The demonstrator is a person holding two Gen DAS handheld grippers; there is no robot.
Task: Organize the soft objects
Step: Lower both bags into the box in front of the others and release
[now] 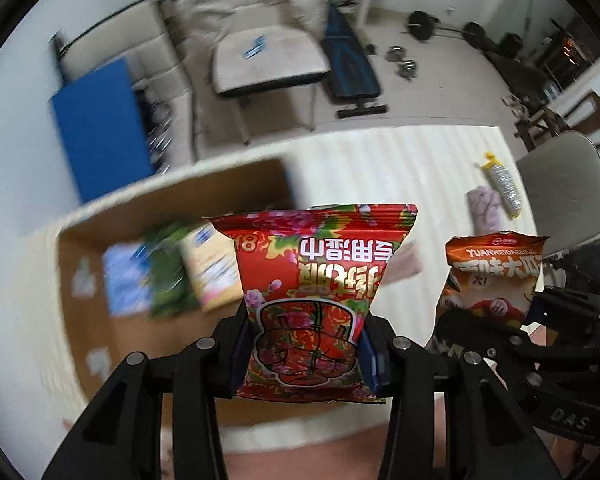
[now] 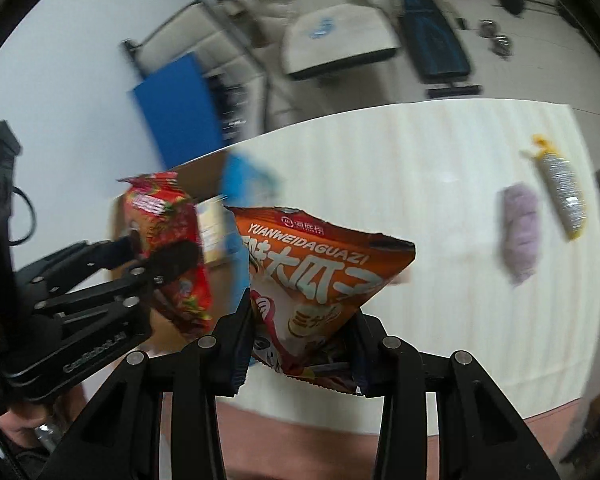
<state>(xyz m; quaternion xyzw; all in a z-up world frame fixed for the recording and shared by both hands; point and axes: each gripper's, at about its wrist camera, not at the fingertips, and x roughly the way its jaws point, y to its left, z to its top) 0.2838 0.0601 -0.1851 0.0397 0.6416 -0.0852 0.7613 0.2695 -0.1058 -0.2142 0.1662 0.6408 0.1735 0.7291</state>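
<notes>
- A cream striped table (image 2: 420,184) filled mid-frame; two chairs and a weight bench (image 1: 350,60) stood behind it.
- Left gripper (image 1: 306,348) clamped one red snack bag (image 1: 312,292), frame centre.
- Right gripper (image 2: 300,344) clamped one orange snack bag (image 2: 324,280).
- One cardboard box (image 1: 100,320), lower left, held perhaps three blurred packets.
- Two items lay right: purple cloth (image 2: 518,236) and yellow packet (image 2: 562,192).

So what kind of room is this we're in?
Probably a home room doubling as a gym: a barbell and weight bench on the floor beyond the cloth-covered table, with chairs around.
</notes>
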